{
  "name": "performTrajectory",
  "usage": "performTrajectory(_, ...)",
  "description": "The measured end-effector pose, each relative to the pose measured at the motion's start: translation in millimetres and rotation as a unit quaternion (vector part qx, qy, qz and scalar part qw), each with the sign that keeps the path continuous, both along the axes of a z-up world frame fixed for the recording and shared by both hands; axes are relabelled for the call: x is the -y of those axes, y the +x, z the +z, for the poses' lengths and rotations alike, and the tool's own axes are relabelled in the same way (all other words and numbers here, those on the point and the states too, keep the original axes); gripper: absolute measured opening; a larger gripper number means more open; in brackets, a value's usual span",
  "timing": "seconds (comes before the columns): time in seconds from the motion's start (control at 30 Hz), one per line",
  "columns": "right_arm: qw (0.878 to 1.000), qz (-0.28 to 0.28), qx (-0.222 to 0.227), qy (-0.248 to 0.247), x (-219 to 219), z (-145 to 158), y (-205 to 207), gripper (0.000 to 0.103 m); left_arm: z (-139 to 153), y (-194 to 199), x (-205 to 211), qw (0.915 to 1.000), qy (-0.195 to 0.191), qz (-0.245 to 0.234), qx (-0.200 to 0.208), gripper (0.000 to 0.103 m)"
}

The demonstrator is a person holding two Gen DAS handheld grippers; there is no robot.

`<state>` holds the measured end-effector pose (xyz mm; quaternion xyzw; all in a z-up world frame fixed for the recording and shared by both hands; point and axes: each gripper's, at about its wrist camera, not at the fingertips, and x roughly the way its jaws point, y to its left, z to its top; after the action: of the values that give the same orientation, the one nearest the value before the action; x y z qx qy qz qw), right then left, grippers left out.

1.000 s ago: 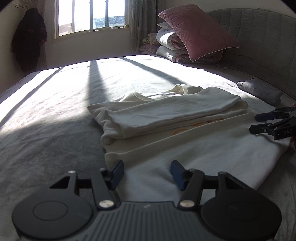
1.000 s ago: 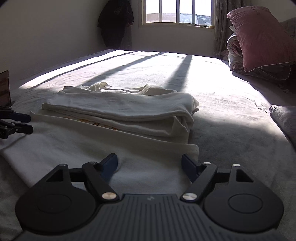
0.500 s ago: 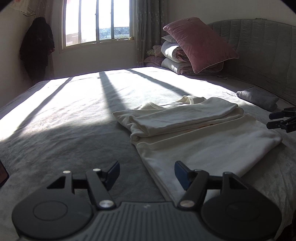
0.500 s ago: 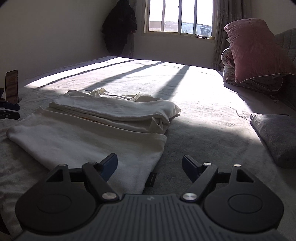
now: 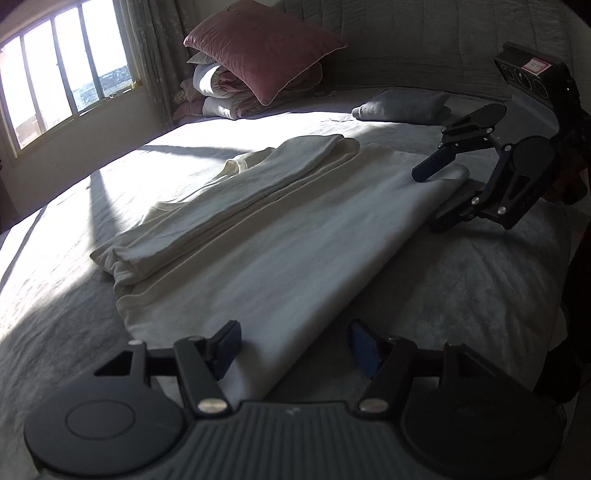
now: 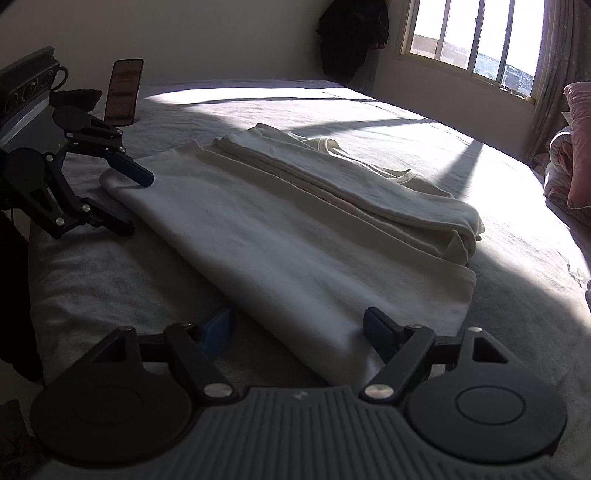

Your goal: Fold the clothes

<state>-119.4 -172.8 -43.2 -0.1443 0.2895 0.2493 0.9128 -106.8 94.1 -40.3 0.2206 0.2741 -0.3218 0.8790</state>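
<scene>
A cream garment (image 5: 277,240) lies flat on the grey bed (image 5: 461,288), its sleeves folded into a long strip on the far side. My left gripper (image 5: 294,347) is open and low, with one near hem corner of the garment between its blue pads. In the right wrist view the same garment (image 6: 295,229) runs across the bed, and my right gripper (image 6: 297,330) is open around the other near corner. Each view shows the opposite gripper: the right one (image 5: 432,197) and the left one (image 6: 135,203), both with jaws apart at the cloth's edge.
A pink pillow (image 5: 266,48) tops a stack of bedding by the padded headboard (image 5: 424,40). A grey folded item (image 5: 402,107) lies near it. A phone (image 6: 123,92) stands upright at the bed's far side. A dark coat (image 6: 354,33) hangs beside the window (image 6: 476,40).
Both grippers have swung out and down to opposite near corners of the garment and now face each other along its hem. Both stay open. The garment has not moved.
</scene>
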Motion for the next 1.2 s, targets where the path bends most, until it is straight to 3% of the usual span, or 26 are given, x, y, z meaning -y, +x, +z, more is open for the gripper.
performTrajectory(0.1, 1.000, -0.008, -0.007, -0.011, 9, 0, -4, 0.076, 3, -1, -3, 0.9997, 0.025, 0.000, 0.000, 0.066)
performTrajectory(0.2, 0.999, -0.020, -0.011, -0.024, 21, 3, -9, 0.055, 7, -3, -6, 0.9987, 0.050, -0.001, 0.000, 0.062)
performTrajectory(0.37, 0.998, -0.023, -0.013, -0.063, 19, 7, -16, 0.023, 12, -5, -11, 0.9956, 0.093, -0.002, 0.000, 0.037)
performTrajectory(0.43, 0.996, -0.023, -0.009, -0.083, 12, 9, -18, 0.012, 14, -6, -13, 0.9939, 0.110, -0.002, 0.000, 0.016)
performTrajectory(0.47, 0.996, -0.026, -0.005, -0.086, 12, 13, -18, 0.009, 15, -6, -14, 0.9929, 0.119, -0.002, 0.000, 0.015)
performTrajectory(0.6, 0.997, -0.041, 0.007, -0.070, 15, 35, -13, 0.006, 36, -4, -20, 0.9960, 0.087, 0.020, 0.004, 0.006)
performTrajectory(0.83, 0.996, -0.061, 0.039, -0.045, 19, 78, 18, 0.005, 86, 23, -32, 0.9977, 0.007, 0.064, 0.019, 0.005)
performTrajectory(1.03, 0.993, -0.077, 0.072, -0.051, 15, 106, 61, 0.004, 117, 77, -34, 0.9926, -0.041, 0.110, 0.031, 0.005)
performTrajectory(1.2, 0.990, -0.096, 0.084, -0.065, 12, 104, 119, 0.004, 117, 142, -25, 0.9877, -0.051, 0.145, 0.028, 0.005)
